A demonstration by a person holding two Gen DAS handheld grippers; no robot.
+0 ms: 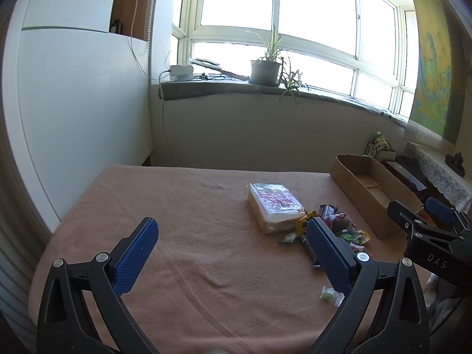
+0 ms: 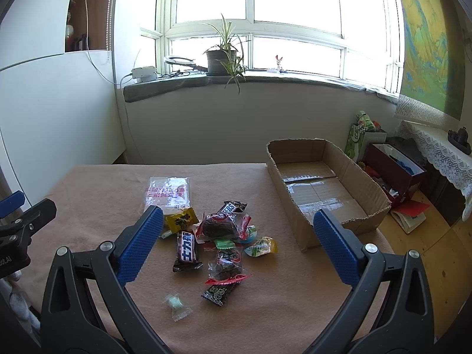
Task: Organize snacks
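Observation:
A pile of small wrapped snacks (image 2: 221,236) lies on the pink-covered table (image 2: 103,194), with a dark chocolate bar (image 2: 186,249) at its left and a bagged loaf of sliced bread (image 2: 168,193) behind it. One pale green candy (image 2: 176,305) lies apart, nearer to me. An empty cardboard box (image 2: 318,194) stands to the right of the pile. My right gripper (image 2: 237,236) hovers open over the pile, holding nothing. My left gripper (image 1: 231,243) is open above bare cloth, with the bread (image 1: 274,206) and snacks (image 1: 339,227) ahead to its right.
The right gripper (image 1: 430,230) shows at the right edge of the left wrist view, in front of the box (image 1: 371,188). Bags and a dark red box (image 2: 395,171) sit on the floor right of the table. A wall and a windowsill with a potted plant (image 2: 221,56) lie beyond.

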